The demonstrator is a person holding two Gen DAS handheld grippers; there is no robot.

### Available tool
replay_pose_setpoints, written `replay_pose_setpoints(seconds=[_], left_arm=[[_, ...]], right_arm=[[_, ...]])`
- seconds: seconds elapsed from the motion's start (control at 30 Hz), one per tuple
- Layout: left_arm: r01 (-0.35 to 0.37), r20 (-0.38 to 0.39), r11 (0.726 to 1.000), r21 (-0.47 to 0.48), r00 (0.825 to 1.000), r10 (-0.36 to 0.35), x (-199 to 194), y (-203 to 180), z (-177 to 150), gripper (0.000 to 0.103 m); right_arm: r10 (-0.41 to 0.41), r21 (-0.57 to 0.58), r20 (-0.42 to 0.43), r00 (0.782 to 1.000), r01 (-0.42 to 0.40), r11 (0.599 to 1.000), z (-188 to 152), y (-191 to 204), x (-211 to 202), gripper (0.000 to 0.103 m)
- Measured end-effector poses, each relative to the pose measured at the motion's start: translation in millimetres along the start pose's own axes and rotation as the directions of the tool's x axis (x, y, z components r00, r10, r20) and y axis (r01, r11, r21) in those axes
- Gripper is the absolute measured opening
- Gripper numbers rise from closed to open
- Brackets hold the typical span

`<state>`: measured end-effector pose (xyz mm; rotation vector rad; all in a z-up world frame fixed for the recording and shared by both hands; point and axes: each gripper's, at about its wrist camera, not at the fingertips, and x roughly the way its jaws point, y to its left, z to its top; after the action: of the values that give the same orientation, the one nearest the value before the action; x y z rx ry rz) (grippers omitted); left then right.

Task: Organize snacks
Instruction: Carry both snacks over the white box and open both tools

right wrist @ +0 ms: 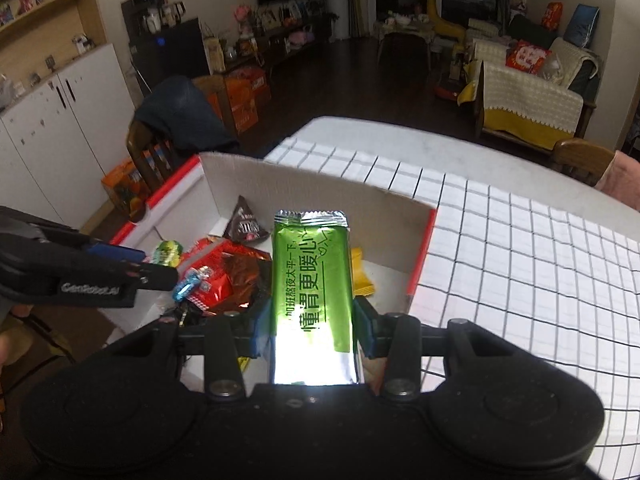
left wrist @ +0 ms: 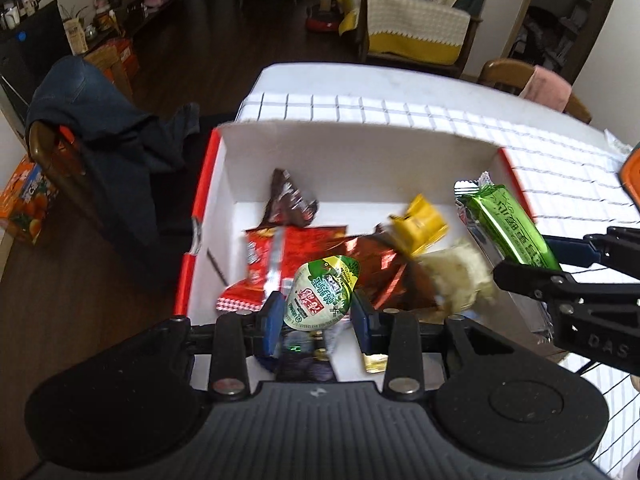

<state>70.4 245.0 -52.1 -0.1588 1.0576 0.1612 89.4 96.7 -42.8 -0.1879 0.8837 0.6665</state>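
Observation:
My left gripper [left wrist: 316, 316] is shut on a small green-lidded jelly cup [left wrist: 320, 292] and holds it over the near part of a white cardboard box [left wrist: 360, 148] with red edges. My right gripper [right wrist: 310, 326] is shut on a long green foil snack bar [right wrist: 312, 276] above the box's right side; the bar also shows in the left wrist view [left wrist: 508, 228]. In the box lie a red snack bag [left wrist: 280, 260], a dark triangular chocolate pack [left wrist: 286, 200], a yellow wrapped candy [left wrist: 420, 224] and a pale snack [left wrist: 456, 276].
The box stands on a table with a white checked cloth [right wrist: 520, 260]. A wooden chair draped with a dark jacket [left wrist: 100, 128] stands left of the table. Another chair [right wrist: 580, 160] is at the far right. A sofa [right wrist: 528, 108] stands behind.

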Motion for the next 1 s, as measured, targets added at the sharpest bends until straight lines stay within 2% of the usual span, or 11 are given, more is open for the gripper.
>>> replay_pose_setpoints(seconds=[0.2, 0.4, 0.5, 0.77, 0.83, 1.0], left_arm=[[-0.013, -0.041, 0.999, 0.048, 0.999, 0.015, 21, 2, -3, 0.035], [-0.01, -0.073, 0.997, 0.076, 0.997, 0.016, 35, -3, -3, 0.037], [-0.014, -0.069, 0.996, 0.083, 0.997, 0.019, 37, -4, -4, 0.037], [-0.009, -0.054, 0.996, 0.086, 0.998, 0.013, 31, -6, -6, 0.038], [-0.009, -0.045, 0.997, 0.079, 0.999, 0.012, 27, -4, -6, 0.042], [-0.004, 0.004, 0.999, 0.051, 1.0, 0.004, 11, 0, -10, 0.069]], right_arm=[[-0.037, -0.029, -0.079, 0.996, 0.035, 0.999, -3, 11, 39, 0.041], [-0.062, -0.04, -0.129, 0.99, 0.057, 0.998, -5, 16, 58, 0.042], [-0.084, -0.058, -0.128, 0.988, 0.077, 0.995, -6, 19, 60, 0.042], [-0.071, -0.051, -0.127, 0.989, 0.065, 0.997, -7, 21, 55, 0.042], [-0.067, -0.043, -0.115, 0.991, 0.062, 0.997, -8, 20, 49, 0.043], [-0.037, -0.001, -0.074, 0.997, 0.037, 0.999, -10, 17, 28, 0.046]])
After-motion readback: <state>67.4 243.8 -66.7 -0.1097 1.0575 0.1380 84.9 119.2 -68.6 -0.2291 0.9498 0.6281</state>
